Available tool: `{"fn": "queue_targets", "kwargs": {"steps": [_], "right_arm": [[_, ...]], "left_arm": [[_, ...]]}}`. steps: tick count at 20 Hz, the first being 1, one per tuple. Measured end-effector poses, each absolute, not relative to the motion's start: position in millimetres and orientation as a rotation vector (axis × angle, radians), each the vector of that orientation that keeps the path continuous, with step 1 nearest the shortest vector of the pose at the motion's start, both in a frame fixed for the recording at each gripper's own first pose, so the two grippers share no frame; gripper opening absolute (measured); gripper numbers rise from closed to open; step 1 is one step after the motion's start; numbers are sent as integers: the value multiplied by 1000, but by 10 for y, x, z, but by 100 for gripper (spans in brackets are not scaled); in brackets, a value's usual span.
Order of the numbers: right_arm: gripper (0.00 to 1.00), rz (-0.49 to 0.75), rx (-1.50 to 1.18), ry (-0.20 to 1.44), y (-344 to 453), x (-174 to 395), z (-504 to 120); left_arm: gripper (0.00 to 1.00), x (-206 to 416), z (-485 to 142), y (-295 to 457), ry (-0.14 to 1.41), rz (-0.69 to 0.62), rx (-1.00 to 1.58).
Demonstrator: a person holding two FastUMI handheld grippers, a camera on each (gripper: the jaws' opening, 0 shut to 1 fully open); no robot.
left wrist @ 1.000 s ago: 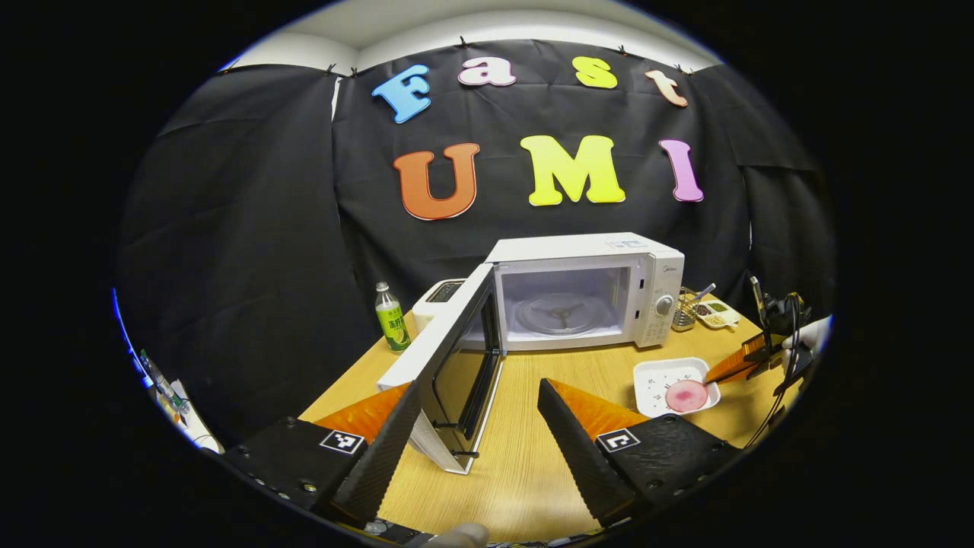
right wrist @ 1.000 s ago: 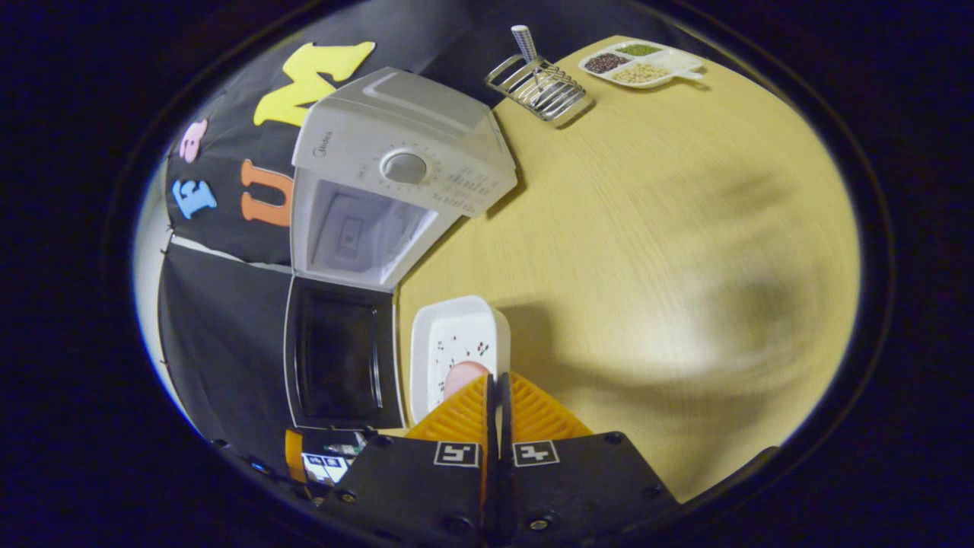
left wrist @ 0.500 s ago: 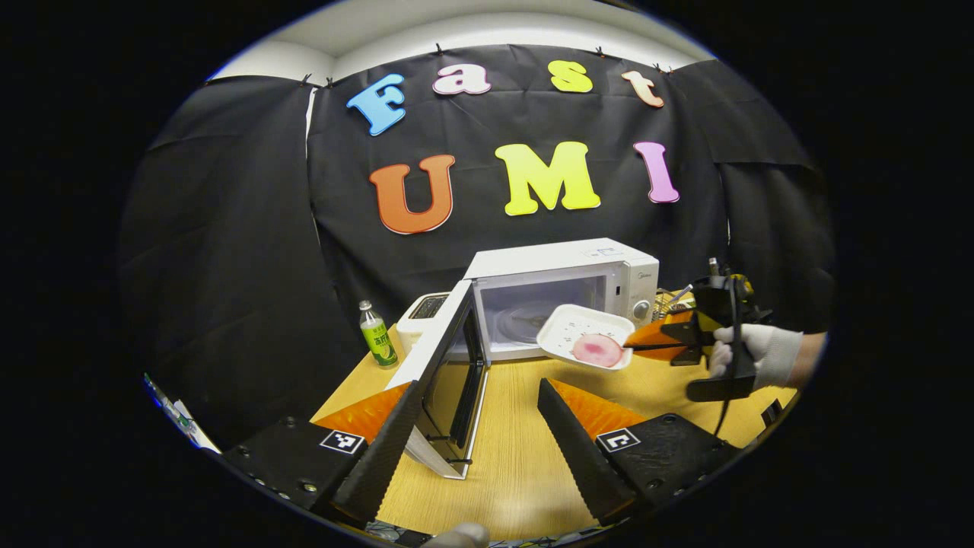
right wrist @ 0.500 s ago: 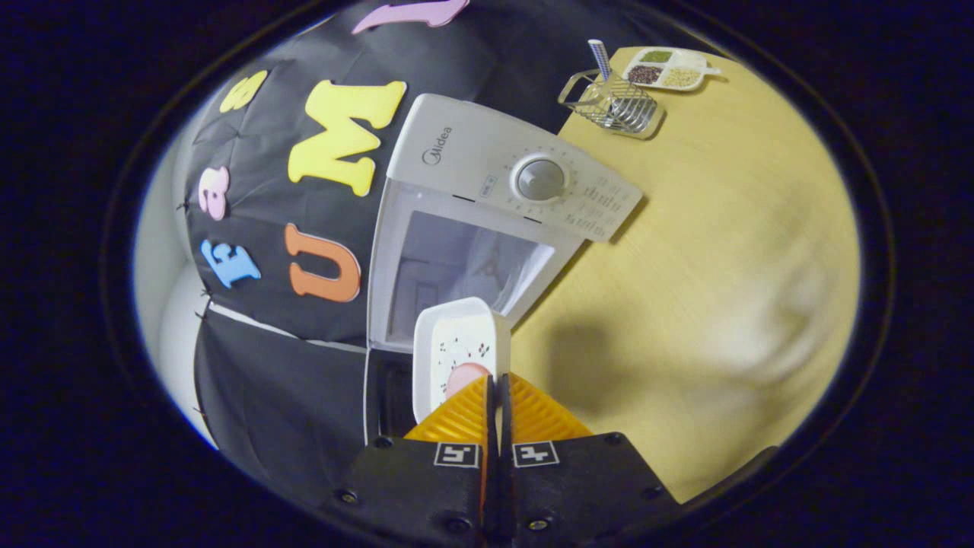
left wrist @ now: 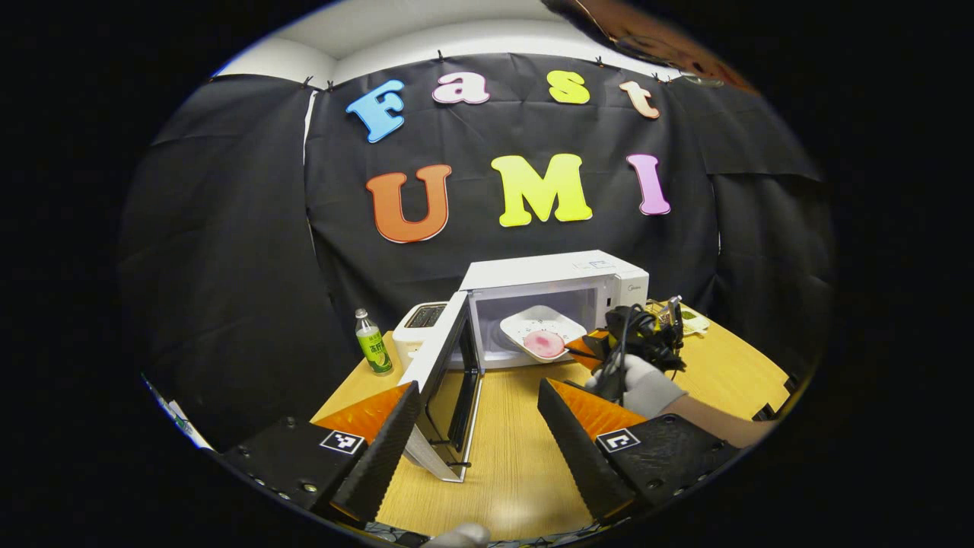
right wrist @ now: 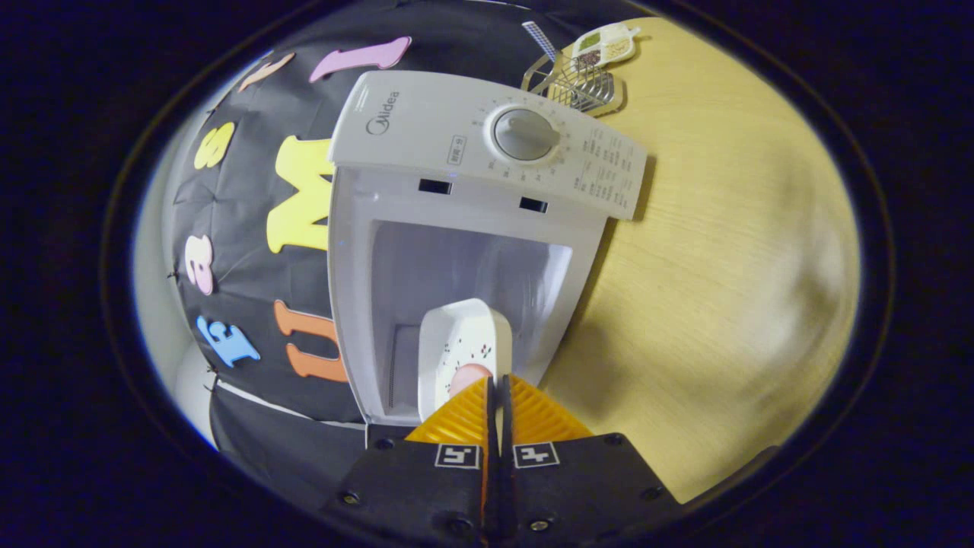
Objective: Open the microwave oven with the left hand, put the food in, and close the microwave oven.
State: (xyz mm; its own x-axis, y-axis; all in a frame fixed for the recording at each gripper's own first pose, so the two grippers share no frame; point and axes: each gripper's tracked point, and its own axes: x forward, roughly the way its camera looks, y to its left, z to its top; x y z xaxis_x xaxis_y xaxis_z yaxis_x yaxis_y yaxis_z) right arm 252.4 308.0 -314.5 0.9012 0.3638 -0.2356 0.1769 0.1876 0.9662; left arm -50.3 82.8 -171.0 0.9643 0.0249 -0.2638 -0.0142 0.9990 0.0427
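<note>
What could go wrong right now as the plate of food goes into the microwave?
The right gripper pinches only the near rim of the white plate, so the far end might tip and the pink food slide off. The plate is just entering the microwave opening and might clip its frame. The open door stands between the left gripper fingers; a stray move could swing it.

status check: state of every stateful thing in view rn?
microwave door: swung wide open
microwave: cavity open
white tray: lifted, at the cavity mouth, pink food on it
right tool: shut on the tray's rim
left tool: open, holding nothing
green bottle: upright, capped
</note>
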Motion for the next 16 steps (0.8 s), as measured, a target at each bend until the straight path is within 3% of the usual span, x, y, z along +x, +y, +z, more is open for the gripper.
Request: {"fn": "queue_targets", "kwargs": {"steps": [8, 16], "right_arm": [[3, -48, 1375, 369, 3135, 3132, -3407], [6, -120, 1354, 335, 3150, 3457, -3601]], "left_arm": [[95, -605, -1770, 990, 277, 49, 66], [95, -662, -1849, 1085, 302, 71, 72]]}}
